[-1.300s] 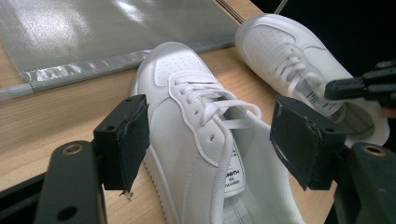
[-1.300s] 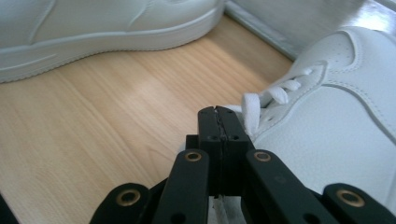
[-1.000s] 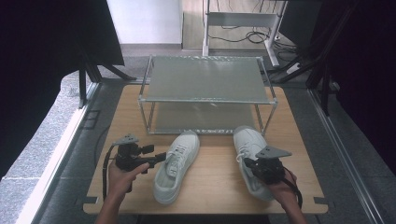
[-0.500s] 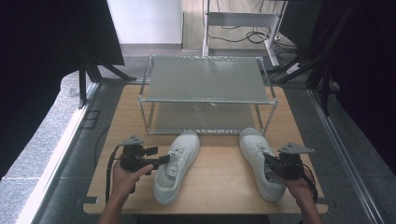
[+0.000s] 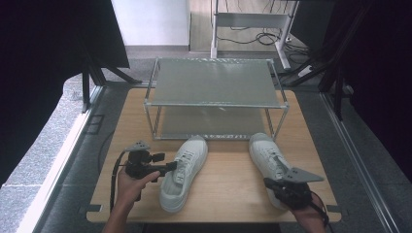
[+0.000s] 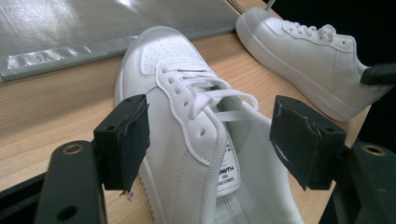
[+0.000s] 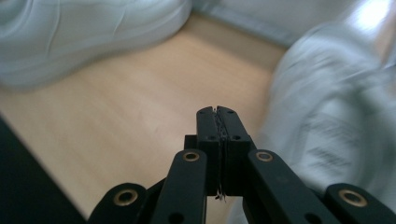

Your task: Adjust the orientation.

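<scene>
Shoes — two white ones — sit on the wooden table [image 5: 228,184] in front of a metal rack [image 5: 214,92] that has two shelves. The left shoe [image 5: 183,171] lies near the middle of the table, and its toe points toward the rack. The right shoe [image 5: 269,158] lies well apart from it, toward the right side, with its toe also close to the rack.

The left gripper [image 5: 167,167] is held in the person's left hand [image 5: 131,184] just beside the left shoe. Its two black jaws stand wide apart. In the left gripper view the jaws sit on either side of the shoe's opening, one by the outer side and one over the inside, and the laces and the tongue [image 6: 229,168] with its small label show between them. I cannot tell if the pads [image 6: 133,140] touch the shoe. The other shoe [image 6: 308,60] shows farther off on the wood.

The right gripper [image 5: 272,184] is held low at the heel end of the right shoe. Its jaws are pressed tight together with nothing between them — the right gripper view shows them closed over bare table, with a blurry white shoe [image 7: 336,121] close on one side and another white blur [image 7: 84,32] farther off.
</scene>
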The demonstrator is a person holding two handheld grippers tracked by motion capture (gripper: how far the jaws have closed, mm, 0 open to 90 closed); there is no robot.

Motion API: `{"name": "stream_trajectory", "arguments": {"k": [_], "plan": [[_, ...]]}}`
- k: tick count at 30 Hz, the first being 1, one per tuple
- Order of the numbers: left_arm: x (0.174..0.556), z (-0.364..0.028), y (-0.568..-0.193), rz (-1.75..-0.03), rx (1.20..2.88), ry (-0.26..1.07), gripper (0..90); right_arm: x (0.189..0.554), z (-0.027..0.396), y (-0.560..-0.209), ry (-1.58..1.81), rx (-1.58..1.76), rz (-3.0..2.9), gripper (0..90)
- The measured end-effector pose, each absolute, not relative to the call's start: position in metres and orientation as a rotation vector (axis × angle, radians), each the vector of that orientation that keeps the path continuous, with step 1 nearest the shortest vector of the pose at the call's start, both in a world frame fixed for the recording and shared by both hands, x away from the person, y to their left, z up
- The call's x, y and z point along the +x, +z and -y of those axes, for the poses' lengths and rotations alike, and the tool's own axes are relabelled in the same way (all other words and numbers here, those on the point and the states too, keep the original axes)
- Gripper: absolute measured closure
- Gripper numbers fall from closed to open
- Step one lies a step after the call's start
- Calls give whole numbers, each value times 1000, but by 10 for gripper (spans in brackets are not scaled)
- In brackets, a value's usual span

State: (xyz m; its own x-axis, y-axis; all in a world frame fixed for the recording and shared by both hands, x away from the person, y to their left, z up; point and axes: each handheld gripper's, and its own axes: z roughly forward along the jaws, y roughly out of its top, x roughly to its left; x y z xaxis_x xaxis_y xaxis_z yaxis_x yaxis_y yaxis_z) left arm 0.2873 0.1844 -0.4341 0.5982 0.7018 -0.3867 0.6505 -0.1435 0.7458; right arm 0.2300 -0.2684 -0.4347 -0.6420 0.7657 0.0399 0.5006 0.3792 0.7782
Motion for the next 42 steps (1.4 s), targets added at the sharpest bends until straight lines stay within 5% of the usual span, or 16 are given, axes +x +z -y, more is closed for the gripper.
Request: {"name": "stream_trajectory", "arguments": {"k": [10,21,34,42], "plan": [[287,-190,-434,-1118,1835,74,287,226,269,-450,882,1109,-2349,900],[286,-192,-431,-1121,1824,79,286,225,285,-449,963,1137,-2357,897],[279,-199,-411,-1105,1798,155,306,242,280,-418,1169,1047,-2296,655],[276,-202,-407,-1115,1798,178,329,271,287,-407,1137,1059,-2259,581]]}}
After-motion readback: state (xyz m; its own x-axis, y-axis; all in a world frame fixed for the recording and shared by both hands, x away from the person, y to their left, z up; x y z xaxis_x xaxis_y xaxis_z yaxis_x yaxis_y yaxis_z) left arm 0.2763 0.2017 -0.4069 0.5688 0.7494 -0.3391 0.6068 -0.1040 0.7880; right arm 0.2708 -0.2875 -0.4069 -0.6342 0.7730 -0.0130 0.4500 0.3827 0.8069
